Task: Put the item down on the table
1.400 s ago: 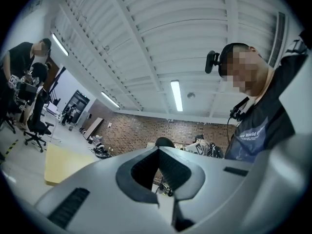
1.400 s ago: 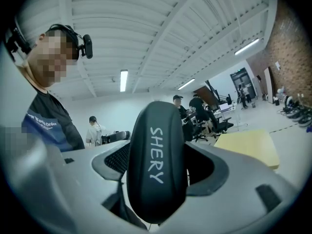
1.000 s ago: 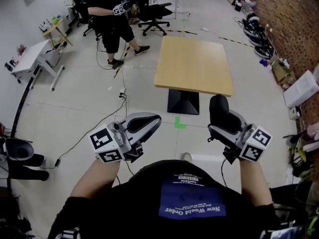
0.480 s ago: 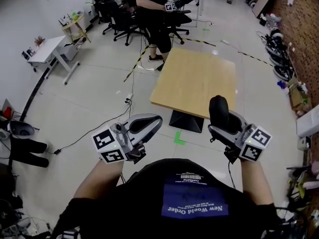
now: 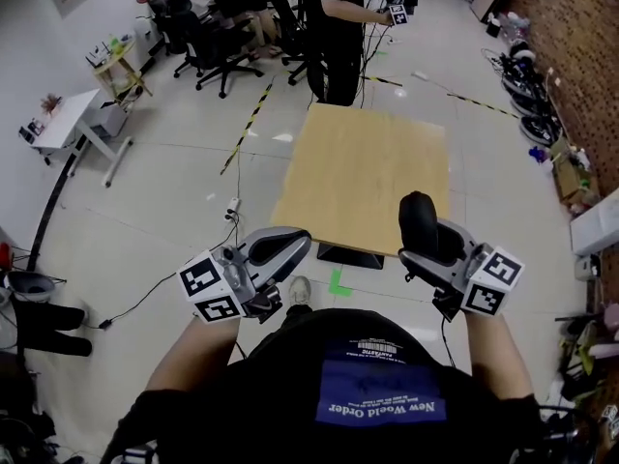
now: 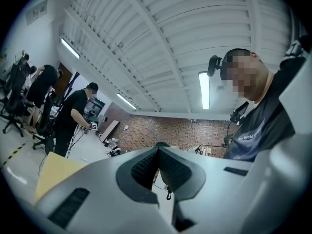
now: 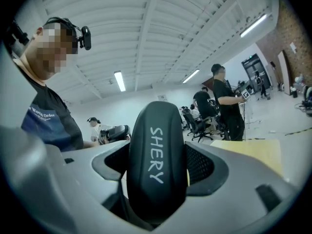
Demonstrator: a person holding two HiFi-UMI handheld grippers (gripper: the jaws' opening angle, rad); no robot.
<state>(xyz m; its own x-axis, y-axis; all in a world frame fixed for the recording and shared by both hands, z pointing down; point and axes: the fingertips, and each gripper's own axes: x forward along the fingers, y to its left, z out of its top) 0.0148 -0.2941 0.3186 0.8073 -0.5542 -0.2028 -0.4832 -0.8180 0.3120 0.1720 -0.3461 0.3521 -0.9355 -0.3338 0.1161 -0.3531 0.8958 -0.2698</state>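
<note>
Head view: shows the left gripper [image 5: 290, 245] low at the left, jaws together on nothing. Shows the right gripper [image 5: 427, 247] at the right, clamped on a black item [image 5: 418, 218] that stands upright above the jaws. Puts both grippers just short of the near edge of the wooden table [image 5: 368, 162], with the item not yet set on the top. Leaves bare wood all the way to the far edge, with a standing person [image 5: 334, 27] just beyond it. Finds open floor left of the table, crossed by a cable [image 5: 145, 293], a green tape mark [image 5: 337, 283] near the table's foot, and office chairs [image 5: 208, 37] well away.

Left gripper view: shows the left gripper [image 6: 157, 155] with pads closed against each other and nothing between. Catches a corner of the table [image 6: 56, 172] at lower left, with the person [image 6: 73, 113] behind it.

Right gripper view: shows the right gripper [image 7: 158, 167] held wide by the black item [image 7: 157, 145], lettered SHERY and pressed from both sides. Sets the table [image 7: 256, 152] off to the right, apart from the item.
</note>
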